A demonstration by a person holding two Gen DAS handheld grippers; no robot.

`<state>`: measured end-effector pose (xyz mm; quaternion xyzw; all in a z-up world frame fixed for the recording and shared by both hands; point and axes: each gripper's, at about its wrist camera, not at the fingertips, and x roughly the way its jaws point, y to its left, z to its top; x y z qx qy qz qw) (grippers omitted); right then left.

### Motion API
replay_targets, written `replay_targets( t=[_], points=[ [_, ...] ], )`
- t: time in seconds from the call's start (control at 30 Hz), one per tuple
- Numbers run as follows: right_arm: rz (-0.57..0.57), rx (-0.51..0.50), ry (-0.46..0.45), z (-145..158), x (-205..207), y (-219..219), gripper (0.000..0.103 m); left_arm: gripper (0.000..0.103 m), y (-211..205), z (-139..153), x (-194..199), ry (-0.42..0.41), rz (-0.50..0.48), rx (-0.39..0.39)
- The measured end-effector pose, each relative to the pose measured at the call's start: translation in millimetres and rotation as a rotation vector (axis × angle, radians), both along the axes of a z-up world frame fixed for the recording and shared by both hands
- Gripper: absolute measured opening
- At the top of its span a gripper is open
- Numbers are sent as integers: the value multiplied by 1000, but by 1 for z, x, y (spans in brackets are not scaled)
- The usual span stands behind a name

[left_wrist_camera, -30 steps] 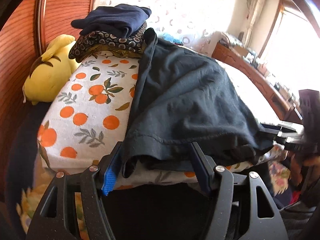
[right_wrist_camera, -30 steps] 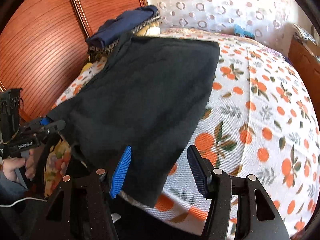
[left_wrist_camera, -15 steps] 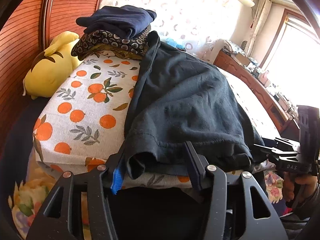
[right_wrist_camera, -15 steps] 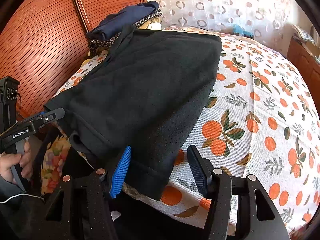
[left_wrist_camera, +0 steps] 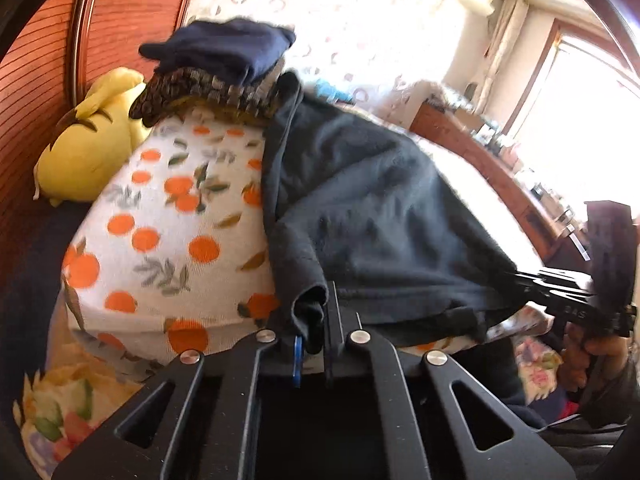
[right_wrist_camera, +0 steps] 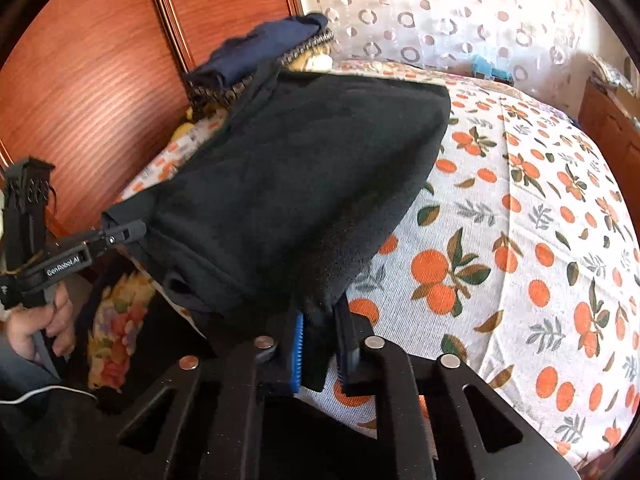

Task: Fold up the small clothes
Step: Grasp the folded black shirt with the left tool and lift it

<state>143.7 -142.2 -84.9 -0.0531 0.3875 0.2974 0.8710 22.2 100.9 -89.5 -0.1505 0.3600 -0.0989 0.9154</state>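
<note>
Both grippers went from spread to pinching: left gripper (left_wrist_camera: 314, 344) and right gripper (right_wrist_camera: 320, 354) each clamp a near corner of the garment (right_wrist_camera: 304, 184), which stretches ahead of the fingers. Step: grasp done. Next, likely lift and carry corners forward evenly.

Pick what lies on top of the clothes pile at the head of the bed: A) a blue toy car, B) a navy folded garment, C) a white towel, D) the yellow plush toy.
B: the navy folded garment tops the patterned garment, while the yellow plush toy lies beside the pile.
</note>
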Motion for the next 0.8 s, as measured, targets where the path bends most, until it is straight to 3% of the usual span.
replay_targets(
  t=[0.2, 0.4, 0.6, 0.8],
  points=[
    [28, 59, -52, 37, 19, -11, 9, 8, -8, 47, 16, -105, -49, 23],
    [25, 94, -87, 62, 61, -12, 9, 7, -10, 77, 72, -181, -47, 26],
    [16, 56, -106, 79, 122, 1, 9, 7, -10, 94, 137, -192, -49, 35],
    [-14, 67, -79, 78, 184, 9, 9, 7, -6, 92, 200, -161, -23, 77]
  ],
)
